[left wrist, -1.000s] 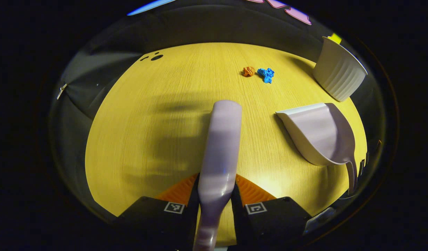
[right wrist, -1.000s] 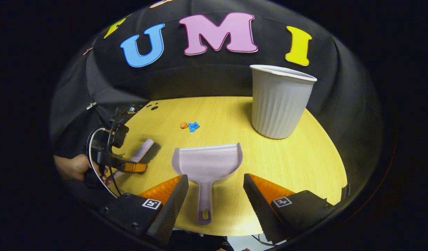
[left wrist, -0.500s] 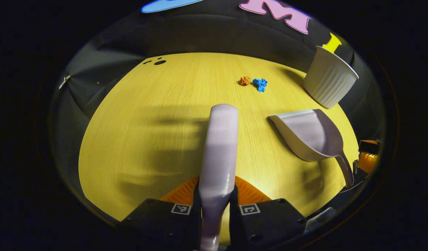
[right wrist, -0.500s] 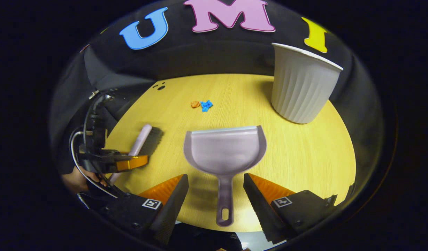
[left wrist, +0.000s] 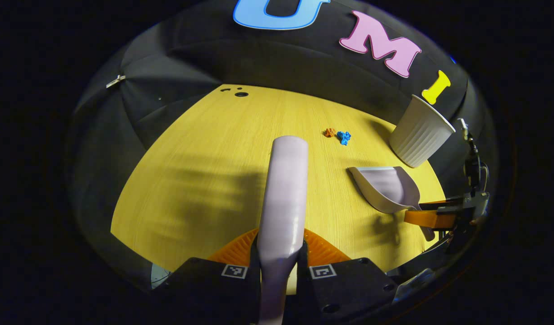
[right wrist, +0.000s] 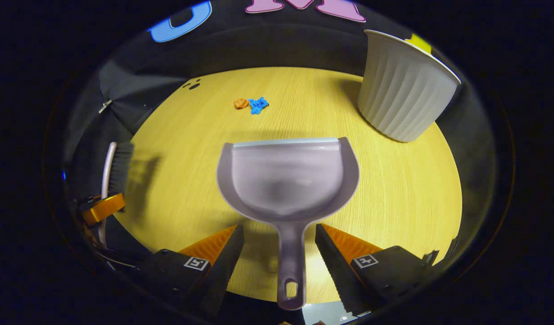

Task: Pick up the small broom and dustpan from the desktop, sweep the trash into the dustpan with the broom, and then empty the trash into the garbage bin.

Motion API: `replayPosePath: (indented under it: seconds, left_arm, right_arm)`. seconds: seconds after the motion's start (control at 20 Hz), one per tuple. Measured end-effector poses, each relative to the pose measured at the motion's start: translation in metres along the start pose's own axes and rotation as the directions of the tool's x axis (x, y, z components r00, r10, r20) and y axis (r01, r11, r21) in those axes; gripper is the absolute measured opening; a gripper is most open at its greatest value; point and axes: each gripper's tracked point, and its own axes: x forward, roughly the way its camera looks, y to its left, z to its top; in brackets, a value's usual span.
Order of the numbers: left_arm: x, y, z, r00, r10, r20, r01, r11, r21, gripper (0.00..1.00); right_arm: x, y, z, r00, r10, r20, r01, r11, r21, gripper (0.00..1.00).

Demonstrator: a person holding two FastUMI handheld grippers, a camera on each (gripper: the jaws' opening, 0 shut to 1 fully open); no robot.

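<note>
The broom is clamped in the left claw. The dustpan lies on the worktop, its handle between the wide-spread fingers of the right claw. The handle should be centred before closing, the pan kept flat.

No words, brands or numbers could be read on any object. Small square black-and-white coded markers were seen on the bodies of the left gripper and the right gripper; no characters could be made out in them.
</note>
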Motion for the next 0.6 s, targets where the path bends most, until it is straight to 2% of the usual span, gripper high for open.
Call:
replayPosePath:
  seconds: [0.15,0.45,0.6]
  left_arm:
    - [-0.016,-0.002,-0.012,1.000,0.004,-0.010,-0.005,1.000,-0.026,0.36]
    - [-0.032,-0.021,-0.006,1.000,0.006,0.028,-0.003,0.996,-0.090,0.35]
    - [-0.037,-0.022,-0.008,0.999,0.022,0.027,-0.020,0.995,-0.099,0.35]
  right_arm:
    - [0.010,-0.002,-0.007,0.999,-0.012,-0.049,0.012,1.000,-0.003,1.00]
    - [0.029,0.012,-0.018,0.992,0.010,-0.127,-0.014,1.000,-0.028,0.98]
    - [0.037,0.007,-0.014,0.993,-0.010,-0.119,0.003,0.998,-0.060,0.88]
